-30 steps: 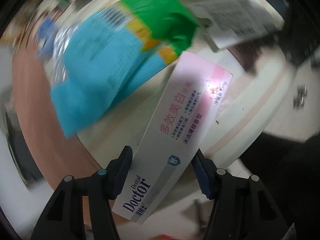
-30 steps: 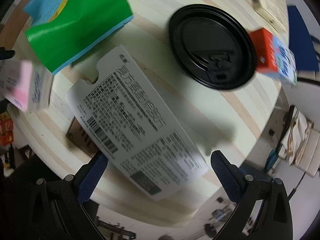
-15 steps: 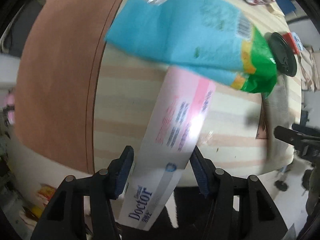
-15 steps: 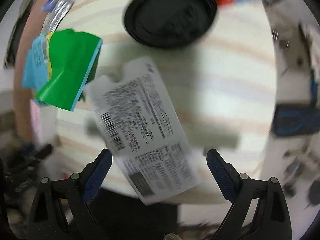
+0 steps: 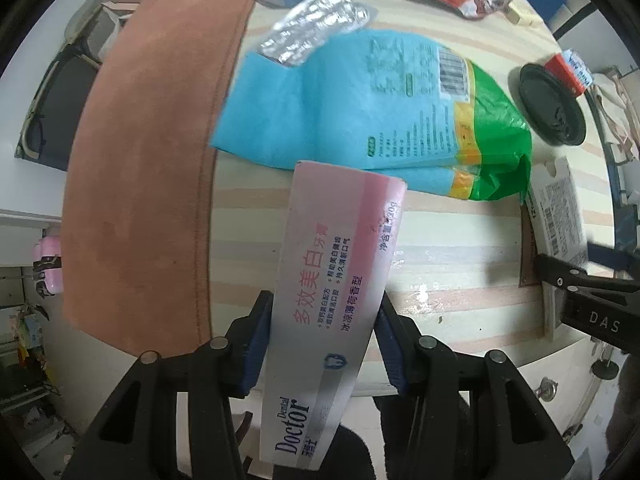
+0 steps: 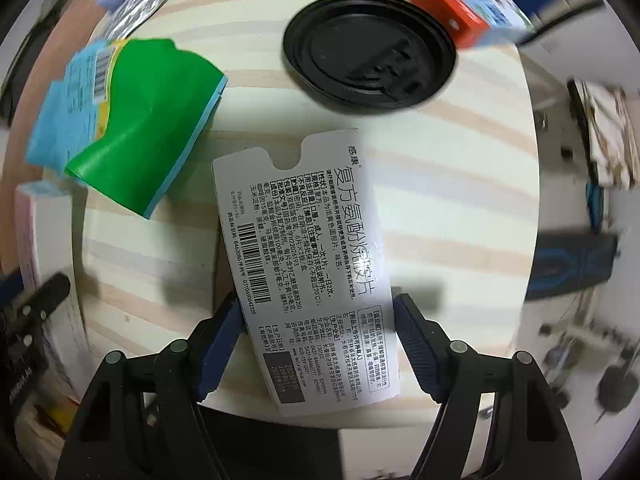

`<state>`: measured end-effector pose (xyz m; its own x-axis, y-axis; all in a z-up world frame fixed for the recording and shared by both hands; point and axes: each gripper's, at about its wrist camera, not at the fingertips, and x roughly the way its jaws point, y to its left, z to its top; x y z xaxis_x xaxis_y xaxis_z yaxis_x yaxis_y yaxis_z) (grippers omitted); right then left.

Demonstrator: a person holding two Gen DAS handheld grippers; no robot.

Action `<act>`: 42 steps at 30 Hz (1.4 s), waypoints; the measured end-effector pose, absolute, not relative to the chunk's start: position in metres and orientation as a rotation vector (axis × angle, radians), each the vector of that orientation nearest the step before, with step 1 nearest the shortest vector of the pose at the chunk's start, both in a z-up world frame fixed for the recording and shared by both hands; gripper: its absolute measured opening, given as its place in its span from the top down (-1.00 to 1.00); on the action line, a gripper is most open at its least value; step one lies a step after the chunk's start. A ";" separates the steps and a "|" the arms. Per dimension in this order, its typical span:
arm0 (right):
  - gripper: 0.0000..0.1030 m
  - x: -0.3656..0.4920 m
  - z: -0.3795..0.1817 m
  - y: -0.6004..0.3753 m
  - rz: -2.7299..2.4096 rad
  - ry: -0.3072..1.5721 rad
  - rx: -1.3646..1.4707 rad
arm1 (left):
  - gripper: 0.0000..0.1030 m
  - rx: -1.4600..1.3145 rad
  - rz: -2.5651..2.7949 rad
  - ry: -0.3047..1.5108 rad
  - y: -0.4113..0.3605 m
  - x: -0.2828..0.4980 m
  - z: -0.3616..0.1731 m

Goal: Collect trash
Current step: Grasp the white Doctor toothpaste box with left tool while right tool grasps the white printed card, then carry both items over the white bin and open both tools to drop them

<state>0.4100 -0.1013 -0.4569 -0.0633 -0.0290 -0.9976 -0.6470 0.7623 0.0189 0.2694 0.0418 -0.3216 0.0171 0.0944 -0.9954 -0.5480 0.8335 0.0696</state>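
Pink-and-white toothpaste box [image 5: 336,292], printed "Dental Doctor", sits clamped between the left gripper [image 5: 324,344] jaws. Right gripper [image 6: 318,336] jaws touch both edges of a flattened white medicine carton [image 6: 308,264].

On the counter [image 6: 460,184], the cup lid [image 6: 370,66] lies behind the medicine box [image 6: 316,268], with a small carton [image 6: 468,12] touching its far right edge. The snack bag [image 5: 372,108] lies left of both, a foil wrapper [image 5: 316,32] behind it, the toothpaste box [image 5: 332,288] before it.
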 end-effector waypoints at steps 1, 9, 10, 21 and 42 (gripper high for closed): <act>-0.50 0.407 -0.458 -0.106 0.544 1.580 -0.528 | 0.12 -0.380 0.522 1.463 0.041 0.265 -0.315; -0.50 0.373 -0.401 -0.137 0.520 1.560 -0.341 | 0.12 -0.413 0.460 1.356 0.049 0.202 -0.262; -0.50 0.363 -0.394 -0.141 0.519 1.553 -0.309 | 0.12 -0.429 0.440 1.340 0.048 0.191 -0.255; -0.50 0.181 -0.354 -0.182 0.501 1.547 -0.042 | 0.12 -0.551 0.251 1.340 0.036 0.101 -0.335; -0.51 0.061 -0.756 -0.202 0.465 1.913 0.010 | -0.13 -0.973 0.287 1.638 0.053 0.018 -0.736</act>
